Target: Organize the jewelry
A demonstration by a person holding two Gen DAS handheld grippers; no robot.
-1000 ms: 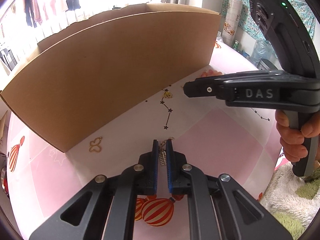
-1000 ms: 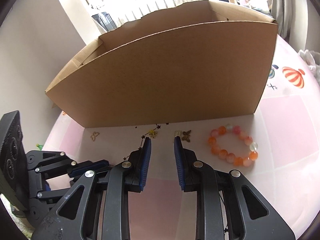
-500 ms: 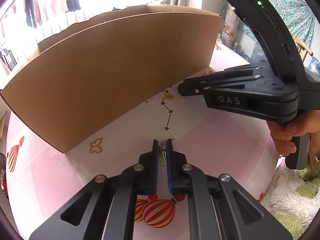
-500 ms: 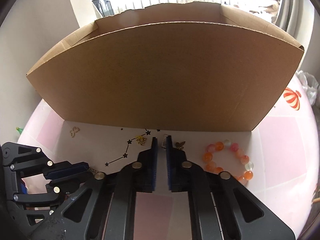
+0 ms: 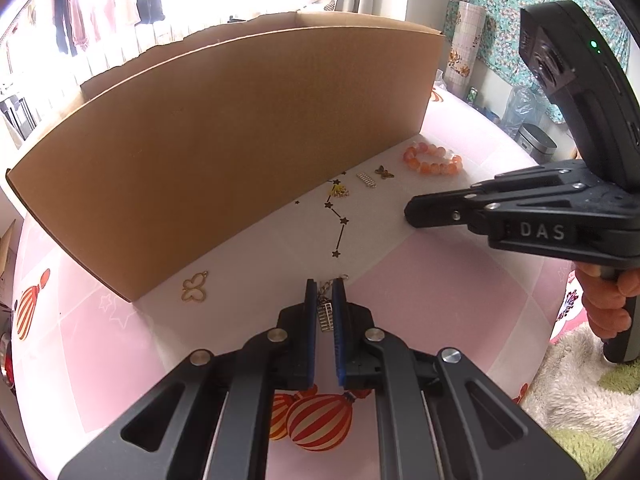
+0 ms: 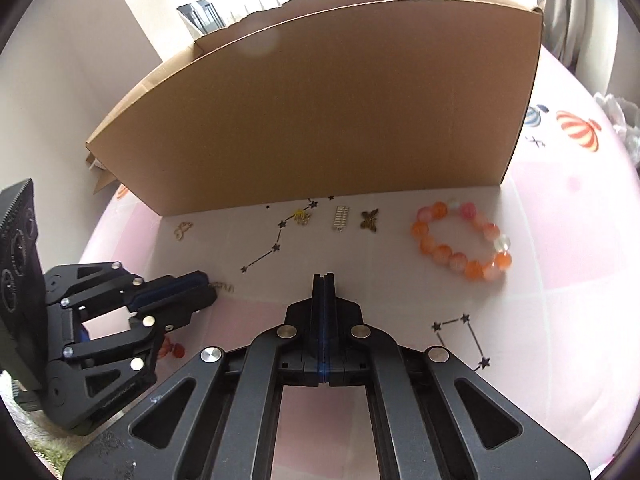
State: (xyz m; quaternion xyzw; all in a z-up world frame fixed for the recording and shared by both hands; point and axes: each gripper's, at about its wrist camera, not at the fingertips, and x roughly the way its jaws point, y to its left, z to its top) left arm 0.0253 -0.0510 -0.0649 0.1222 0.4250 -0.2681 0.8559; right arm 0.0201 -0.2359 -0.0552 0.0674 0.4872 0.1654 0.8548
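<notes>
My left gripper [image 5: 324, 286] is shut on a small gold chain charm [image 5: 325, 312], low over the pink cloth; it also shows in the right wrist view [image 6: 208, 282]. My right gripper [image 6: 324, 277] is shut and empty, back from the jewelry; in the left wrist view it [image 5: 412, 212] hangs at right. On the cloth by the cardboard box [image 6: 328, 120] lie an orange bead bracelet [image 6: 464, 240], a bronze butterfly charm [image 6: 370, 220], a silver ladder charm [image 6: 341, 218], a small yellow charm [image 6: 300, 216] and a gold butterfly outline [image 5: 195, 287].
The tall open cardboard box [image 5: 224, 140] stands along the far side of the jewelry. The tablecloth [image 5: 440, 300] is pink and white with balloon and star prints. A fluffy rug [image 5: 584, 392] lies beyond the table's right edge.
My right gripper closed fully from open and pulled back from the ladder charm without taking anything. My left gripper has stayed put, still holding the chain charm.
</notes>
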